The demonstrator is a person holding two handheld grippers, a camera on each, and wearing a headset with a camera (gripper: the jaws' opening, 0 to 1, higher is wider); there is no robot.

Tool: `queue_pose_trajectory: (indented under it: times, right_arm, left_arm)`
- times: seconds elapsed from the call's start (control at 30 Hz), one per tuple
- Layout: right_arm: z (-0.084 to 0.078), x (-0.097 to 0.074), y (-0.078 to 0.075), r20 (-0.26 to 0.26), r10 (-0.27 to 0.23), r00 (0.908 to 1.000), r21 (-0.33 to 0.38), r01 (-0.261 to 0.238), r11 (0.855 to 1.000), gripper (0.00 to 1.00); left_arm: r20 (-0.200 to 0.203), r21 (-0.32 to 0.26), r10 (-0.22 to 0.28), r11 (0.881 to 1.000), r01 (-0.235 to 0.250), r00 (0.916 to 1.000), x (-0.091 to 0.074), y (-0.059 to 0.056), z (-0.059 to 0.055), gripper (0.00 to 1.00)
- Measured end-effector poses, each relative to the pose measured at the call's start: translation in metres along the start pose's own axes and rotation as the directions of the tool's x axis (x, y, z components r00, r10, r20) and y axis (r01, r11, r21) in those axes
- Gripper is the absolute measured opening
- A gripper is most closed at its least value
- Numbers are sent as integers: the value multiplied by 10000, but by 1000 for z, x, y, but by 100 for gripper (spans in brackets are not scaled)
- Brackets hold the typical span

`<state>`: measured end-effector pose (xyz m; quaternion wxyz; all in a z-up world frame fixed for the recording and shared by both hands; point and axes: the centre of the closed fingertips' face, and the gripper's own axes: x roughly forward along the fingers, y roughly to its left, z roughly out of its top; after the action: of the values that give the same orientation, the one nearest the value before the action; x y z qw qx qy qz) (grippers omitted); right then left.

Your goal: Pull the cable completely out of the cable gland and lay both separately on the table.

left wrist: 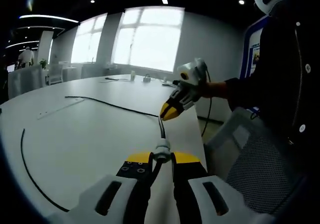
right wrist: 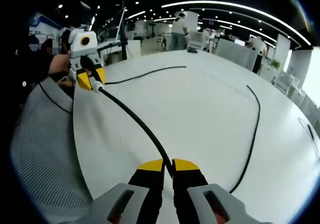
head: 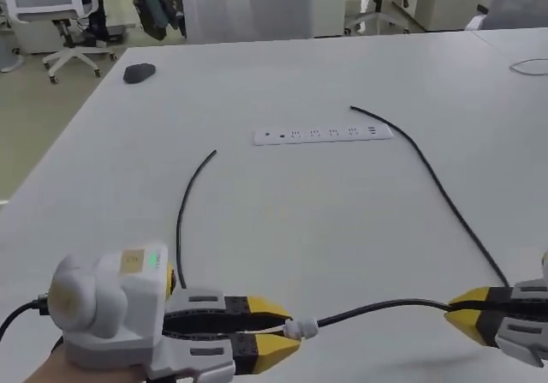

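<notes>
White plastic cable gland (head: 300,328) sits at the tips of the left gripper (head: 289,330), just above the near edge of the flat white table (head: 300,220). Jaws closed on it, yellow pads either side of the body. The thin black cable (head: 377,308) enters the gland and spans in a shallow arc to the right gripper (head: 452,313), whose jaws are clamped on the cable itself. Its long tail trails back across the table towards the white power strip (head: 324,134).

We read this as a bracing hold. One gripper anchors the fitting and the other takes the cable a little way along, so a straight pull runs along the gland's bore (the right gripper view shows cable, gland and left gripper lined up). The span looks only lightly tensioned.

We judge the cable not yet out. Neither part is laid down.

Further off, a second loose black cable (head: 184,207) curves on the table behind the left gripper, apart from the work. A dark computer mouse (head: 139,73) lies near the far left edge.
</notes>
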<state>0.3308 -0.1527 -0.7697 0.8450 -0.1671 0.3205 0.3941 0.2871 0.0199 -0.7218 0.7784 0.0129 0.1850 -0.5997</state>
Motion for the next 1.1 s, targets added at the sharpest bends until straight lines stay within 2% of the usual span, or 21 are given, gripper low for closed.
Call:
queue_pose_trajectory:
  times: [0.07,0.2,0.3,0.43,0.53,0.57,0.63,0.67,0.7,0.77,0.8,0.83,0.9,0.97,1.03,1.1]
  right_arm:
    - [-6,-5,-8,-80,-389,9992,505,392,9980,0]
    - [-20,-10,-20,-446,-834,9955,593,860,9945,1]
    - [-29,-10,-24,-586,-946,9938,647,983,9931,1]
    - [-38,-7,-21,-863,-954,9917,503,999,9937,1]
    - [-38,-7,-20,-869,-1015,9910,409,1054,9936,2]
    - [-36,-8,-19,-860,-981,9915,587,1033,9929,3]
    - [-26,-11,-11,-562,-693,9960,923,743,9929,8]
    - [-16,-12,-9,-217,-601,9980,1021,620,9928,11]
    - [-13,-12,-6,-184,-491,9986,939,506,9943,14]
    - [3,-10,9,141,49,9999,865,-61,9962,16]
    - [16,-9,22,443,449,9980,681,-479,9965,16]
    - [24,-8,28,584,596,9965,576,-629,9964,16]
    - [44,-3,49,874,1229,9886,240,-1255,9918,16]
    - [61,1,71,1076,1925,9754,-215,-1913,9813,17]
    - [74,6,91,1074,2675,9576,-686,-2613,9628,18]
    - [83,11,102,1104,2998,9476,-1196,-2868,9505,17]
  left_arm:
    - [-39,80,131,9999,-131,9999,-1,2,-1,15]
    - [-68,70,148,9999,-148,9999,-4,1,-3,15]
    - [-106,30,136,9999,-135,9999,-4,1,-4,15]
    - [-187,43,89,10000,-89,9998,-2,0,-5,15]
    - [-226,97,157,9998,-155,9996,-2,1,-5,15]
    - [-219,103,249,9996,-247,9994,-2,2,-5,15]
    - [-184,85,335,9994,-333,9993,-4,5,-4,15]
    - [-174,112,362,9993,-360,9992,-4,5,-4,15]
    - [-157,114,380,9992,-379,9992,-4,6,-3,15]
    - [-160,113,306,9995,-304,9994,-3,4,-1,15]
    - [-195,234,279,9993,-275,9994,-2,4,0,15]
    - [-236,223,205,9996,-200,9995,-2,2,0,15]
    - [-330,301,129,9995,-119,9994,0,1,-1,15]
    - [-433,417,112,9991,-94,9990,0,-1,-2,15]
    - [-415,440,79,9990,-60,9991,1,-2,-2,15]
    - [-425,503,73,9987,-51,9991,0,-3,-1,15]
